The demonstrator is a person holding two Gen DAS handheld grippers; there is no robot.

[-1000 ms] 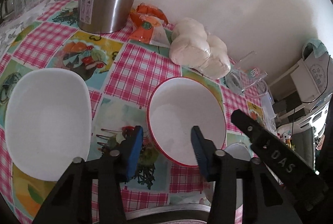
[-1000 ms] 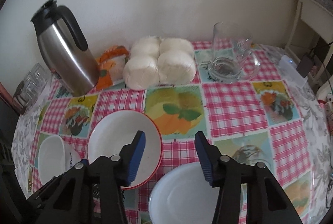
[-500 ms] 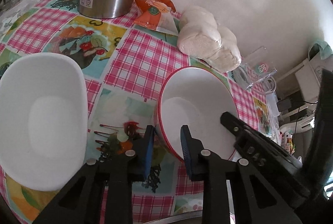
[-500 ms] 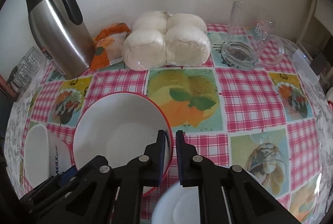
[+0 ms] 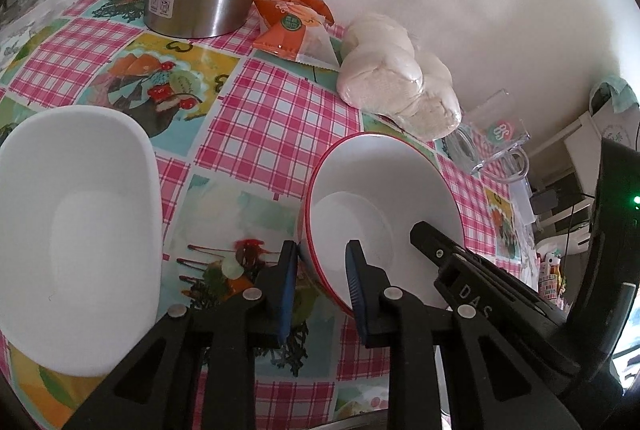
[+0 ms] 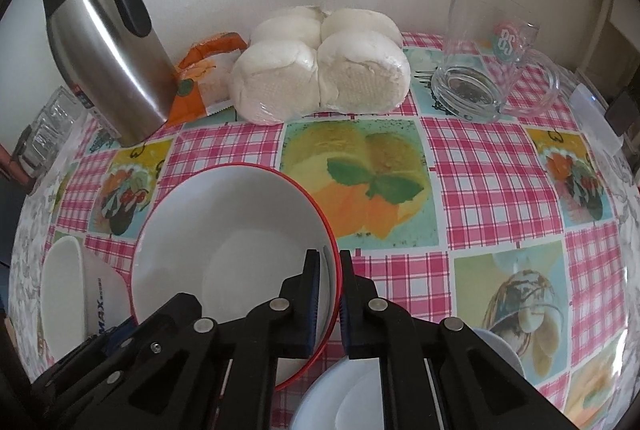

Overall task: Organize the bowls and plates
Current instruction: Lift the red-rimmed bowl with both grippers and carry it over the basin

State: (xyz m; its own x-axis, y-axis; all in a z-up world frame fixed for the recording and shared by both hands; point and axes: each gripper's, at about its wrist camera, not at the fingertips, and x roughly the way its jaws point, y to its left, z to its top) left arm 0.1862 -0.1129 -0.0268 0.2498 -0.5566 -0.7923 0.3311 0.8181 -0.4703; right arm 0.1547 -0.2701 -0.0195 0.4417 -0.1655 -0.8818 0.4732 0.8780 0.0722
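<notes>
A white bowl with a red rim (image 5: 380, 190) (image 6: 224, 230) stands on the checked tablecloth between both grippers. My left gripper (image 5: 321, 262) is shut on its near-left wall, one blue pad outside and one inside. My right gripper (image 6: 329, 262) is shut on the bowl's right rim, which sits pinched between the pads. In the left wrist view the bowl looks tipped towards the left gripper. A white oval bowl (image 5: 80, 222) (image 6: 64, 290) lies to the left. A white plate (image 6: 340, 398) shows at the bottom edge under the right gripper.
At the back by the wall stand a steel thermos jug (image 6: 108, 62), an orange snack packet (image 6: 200, 78), a bag of white buns (image 6: 320, 70) and a glass mug (image 6: 488, 58). Small glasses (image 6: 52, 126) sit at the far left edge.
Both grippers were open above the red-rimmed bowl and have shut on its rim, the right one sinking closer. The bowl now looks tilted.
</notes>
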